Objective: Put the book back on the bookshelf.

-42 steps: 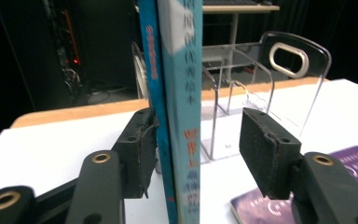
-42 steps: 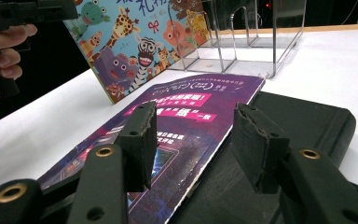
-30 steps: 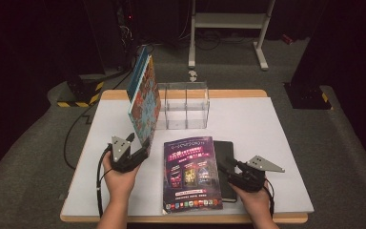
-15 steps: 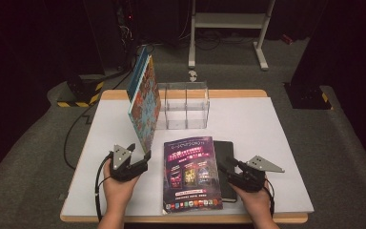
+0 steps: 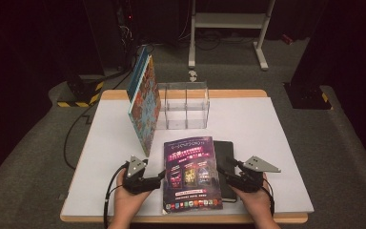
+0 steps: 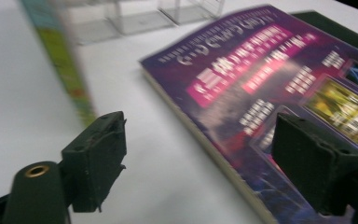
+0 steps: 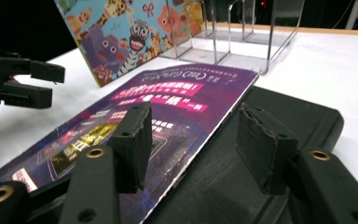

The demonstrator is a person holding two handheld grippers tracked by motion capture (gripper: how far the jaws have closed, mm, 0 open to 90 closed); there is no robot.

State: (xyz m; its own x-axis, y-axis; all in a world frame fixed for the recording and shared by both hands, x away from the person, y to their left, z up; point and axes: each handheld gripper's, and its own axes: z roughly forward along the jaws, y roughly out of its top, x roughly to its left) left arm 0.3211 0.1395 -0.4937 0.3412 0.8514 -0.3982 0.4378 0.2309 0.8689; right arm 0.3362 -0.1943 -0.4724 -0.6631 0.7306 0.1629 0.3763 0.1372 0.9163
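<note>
Both claws [image 5: 161, 177] [image 5: 223, 170] gape empty beside the purple magazine [image 5: 191, 172], print unreadable.

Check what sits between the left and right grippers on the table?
In the high view the purple magazine lies flat between the left gripper and right gripper, its right side overlapping a black book.
</note>
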